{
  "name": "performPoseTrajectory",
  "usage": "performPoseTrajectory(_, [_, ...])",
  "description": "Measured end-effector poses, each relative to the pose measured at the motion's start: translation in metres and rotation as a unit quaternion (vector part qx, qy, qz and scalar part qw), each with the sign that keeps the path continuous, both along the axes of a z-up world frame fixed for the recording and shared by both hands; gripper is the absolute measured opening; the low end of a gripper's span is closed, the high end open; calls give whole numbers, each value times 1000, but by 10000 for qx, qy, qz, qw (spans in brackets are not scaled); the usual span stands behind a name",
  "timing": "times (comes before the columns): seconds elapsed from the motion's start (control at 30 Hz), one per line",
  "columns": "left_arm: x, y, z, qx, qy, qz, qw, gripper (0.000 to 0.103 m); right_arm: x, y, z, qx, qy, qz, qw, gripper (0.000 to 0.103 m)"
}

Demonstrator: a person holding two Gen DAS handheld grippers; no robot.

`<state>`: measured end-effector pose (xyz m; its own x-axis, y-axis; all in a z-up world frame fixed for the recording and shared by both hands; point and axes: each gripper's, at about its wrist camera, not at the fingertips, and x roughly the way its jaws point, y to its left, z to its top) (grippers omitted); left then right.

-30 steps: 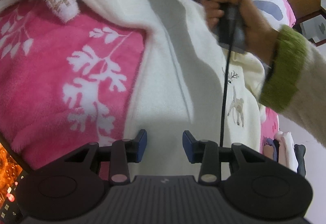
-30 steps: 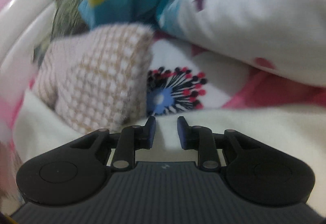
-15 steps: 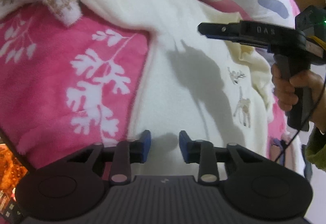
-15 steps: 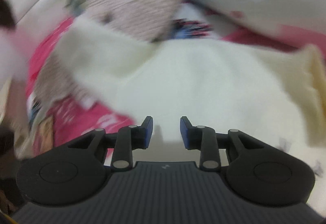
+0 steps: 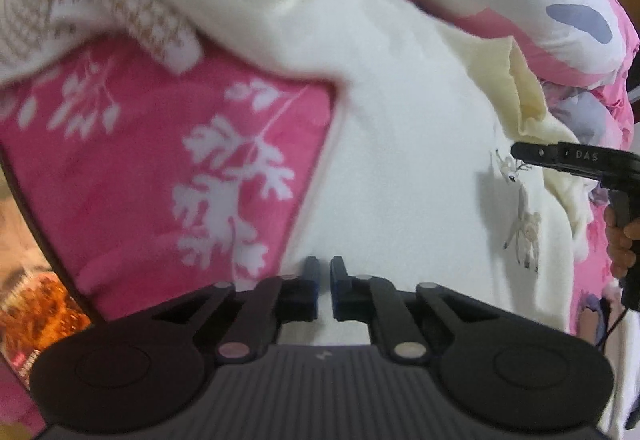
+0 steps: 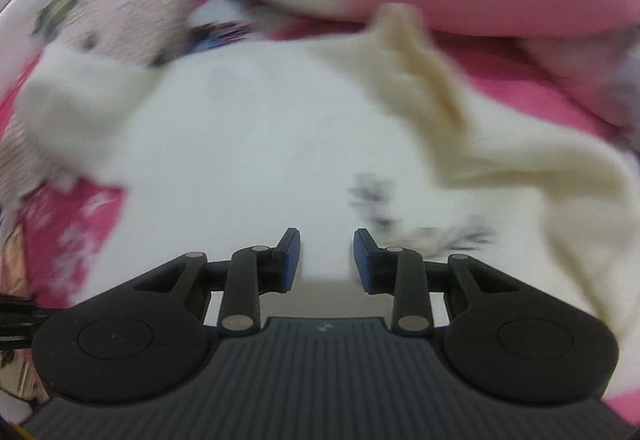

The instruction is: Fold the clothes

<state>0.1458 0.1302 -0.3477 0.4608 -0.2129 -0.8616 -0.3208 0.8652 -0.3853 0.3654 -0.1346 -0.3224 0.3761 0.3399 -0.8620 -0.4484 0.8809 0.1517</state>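
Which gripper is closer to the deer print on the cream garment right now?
Right. The right gripper hovers just beside the deer print, near the garment's far edge. The left gripper sits at the opposite, near edge by the pink blanket.

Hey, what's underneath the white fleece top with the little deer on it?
The white fleece top lies on a pink blanket with white leaf prints, which shows along its left edge. Whatever lies directly beneath the top's middle is covered.

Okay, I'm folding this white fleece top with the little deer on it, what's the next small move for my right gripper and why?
Probably lower the right gripper onto the white fleece top near its yellowish ribbed edge and close. Its jaws stand apart with nothing between them, while the left gripper has just been closing, nearly shut, at the near hem. Whether cloth is pinched there is unclear.
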Motion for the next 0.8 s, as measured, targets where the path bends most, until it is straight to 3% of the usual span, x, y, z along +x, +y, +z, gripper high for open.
performPoseTrajectory(0.13, [0, -12, 10, 376, -172, -39, 9991, 24, 33, -14, -19, -88, -361, 188, 9991, 28])
performPoseTrajectory(0.23, [2, -21, 5, 585, -51, -154, 9982, 24, 87, -34, -28, 102, -956, -458, 9943, 28])
performPoseTrajectory(0.3, [6, -28, 3, 739, -52, -241, 9970, 24, 120, -61, -33, 871, -773, -1225, 9856, 28])
performPoseTrajectory(0.37, [3, -28, 3, 806, -58, -261, 9964, 24, 133, -87, -34, 1640, -479, -1819, 9684, 28])
performPoseTrajectory(0.43, [5, -29, 3, 819, -50, -230, 9964, 24, 128, -105, -29, 2168, -363, -2023, 9543, 29])
performPoseTrajectory(0.57, [7, -31, 5, 883, -82, -182, 9959, 24, 99, -109, -11, 2166, -390, -1604, 9622, 30])
performPoseTrajectory(0.7, [8, -35, 8, 1000, -112, -143, 9948, 24, 109, -70, -26, 2039, 26, -762, 9760, 30])
performPoseTrajectory(0.8, [8, -39, 11, 1129, -97, -140, 9935, 24, 146, -53, -51, 1874, 141, -1104, 9760, 29])
